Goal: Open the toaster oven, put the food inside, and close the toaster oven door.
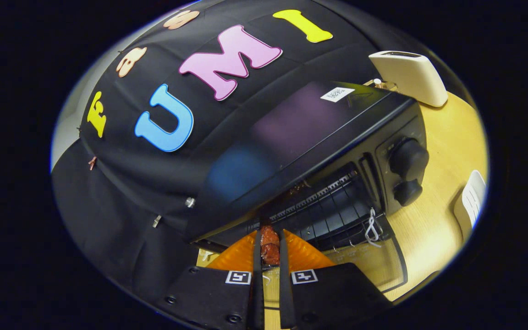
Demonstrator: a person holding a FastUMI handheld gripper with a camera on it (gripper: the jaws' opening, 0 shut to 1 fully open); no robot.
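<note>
Holding the food (270,246), a reddish-brown piece, clenched between both fingers, our tongs (270,256) sit right at the mouth of the toaster oven (319,151). We judge the first step done: the glass door (374,263) hangs open, lying flat over the tabletop (433,220), and the wire rack (332,211) inside is bare. What we have left is carrying the food in onto the rack, letting go, backing out, and swinging the door shut.
</note>
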